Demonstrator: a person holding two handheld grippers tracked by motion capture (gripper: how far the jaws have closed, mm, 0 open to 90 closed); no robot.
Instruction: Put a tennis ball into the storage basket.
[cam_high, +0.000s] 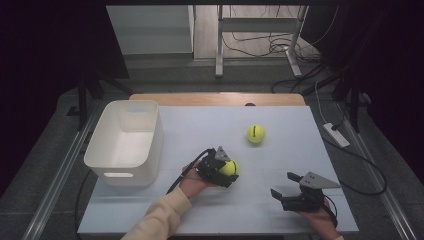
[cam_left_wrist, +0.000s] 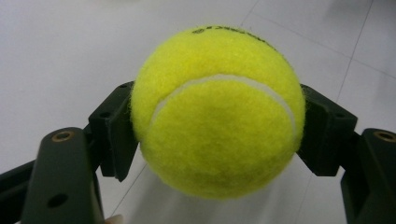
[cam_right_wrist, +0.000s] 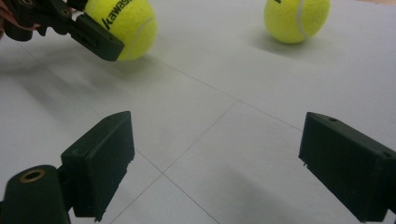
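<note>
Nearest to us, at about 5 o'clock on the desk (cam_high: 280, 127), our right gripper (cam_high: 286, 190) hovers low with its jaws wide apart and nothing between them; in the right gripper view the two black pads frame bare white surface.

A little farther in, near the middle of the desk at roughly 6 o'clock, our left gripper (cam_high: 231, 174) has its jaws clamped on a tennis ball (cam_high: 229, 168). In the left gripper view the ball (cam_left_wrist: 218, 112) sits squarely between the two pads, each pressing a flank, and a shadow lies beneath it. We cannot tell whether it is lifted or only resting on the desk.

Beyond that, toward 1 o'clock, a second tennis ball (cam_high: 255, 133) lies free on the desk, well apart from both grippers.

Out at 10 o'clock stands the white bin (cam_high: 102, 160), and what we see of its inside is empty.

We judge the work to be early: one ball is gripped but not yet carried to the bin, and the other is untouched. If the bin is the goal, both transfers remain.
</note>
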